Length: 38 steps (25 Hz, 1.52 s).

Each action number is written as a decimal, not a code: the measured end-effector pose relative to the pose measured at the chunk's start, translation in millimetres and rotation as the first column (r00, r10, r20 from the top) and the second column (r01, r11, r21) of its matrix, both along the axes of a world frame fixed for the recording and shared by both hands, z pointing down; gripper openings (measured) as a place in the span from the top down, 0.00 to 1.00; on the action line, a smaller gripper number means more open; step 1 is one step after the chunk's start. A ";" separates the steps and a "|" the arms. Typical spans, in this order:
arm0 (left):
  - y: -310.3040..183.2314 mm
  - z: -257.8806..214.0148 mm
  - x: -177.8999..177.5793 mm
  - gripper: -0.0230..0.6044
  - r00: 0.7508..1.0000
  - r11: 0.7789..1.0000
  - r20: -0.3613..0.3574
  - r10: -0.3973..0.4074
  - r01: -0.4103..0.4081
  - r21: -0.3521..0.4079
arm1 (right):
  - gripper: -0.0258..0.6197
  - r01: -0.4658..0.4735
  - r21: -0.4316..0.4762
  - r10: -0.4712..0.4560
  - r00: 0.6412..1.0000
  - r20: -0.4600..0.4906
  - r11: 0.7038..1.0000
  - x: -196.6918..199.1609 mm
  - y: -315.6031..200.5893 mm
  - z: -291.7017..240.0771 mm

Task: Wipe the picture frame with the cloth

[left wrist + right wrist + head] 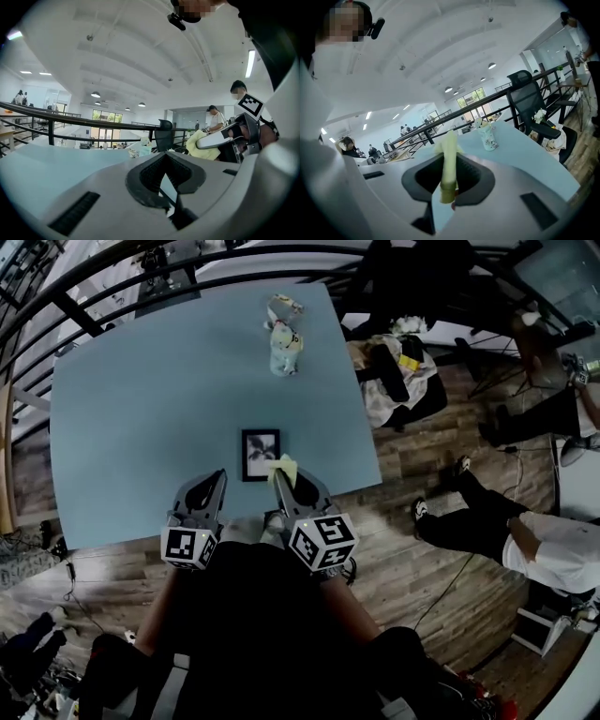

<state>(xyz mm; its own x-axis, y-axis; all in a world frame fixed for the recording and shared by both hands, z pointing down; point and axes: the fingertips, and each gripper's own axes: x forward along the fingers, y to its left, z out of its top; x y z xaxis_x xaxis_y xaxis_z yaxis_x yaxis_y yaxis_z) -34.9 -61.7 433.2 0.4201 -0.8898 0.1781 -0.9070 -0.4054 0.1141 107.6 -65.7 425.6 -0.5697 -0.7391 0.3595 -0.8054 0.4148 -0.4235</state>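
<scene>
Picture frame (261, 454): black, lying flat on the blue table (141, 409), close to my edge.
Cloth (285, 467): yellow and folded, pinched in my right gripper (281, 476), at the frame's lower right corner.
Right gripper: my fingers are closed on the cloth.
Left gripper (217, 480): my fingers are drawn together with nothing between them, just left of the frame.
Vase (284, 343): patterned, at the table's far side, well apart from the frame.

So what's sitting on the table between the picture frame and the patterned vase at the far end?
Nothing. In the head view, the stretch of blue table between the picture frame and the patterned vase is bare.
</scene>
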 end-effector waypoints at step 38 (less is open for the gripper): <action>-73.8 94.8 -24.7 0.97 0.999 0.984 0.031 0.035 -0.029 -0.176 | 0.87 0.075 -0.278 -0.096 0.994 -0.060 0.958 -76.5 -105.5 140.7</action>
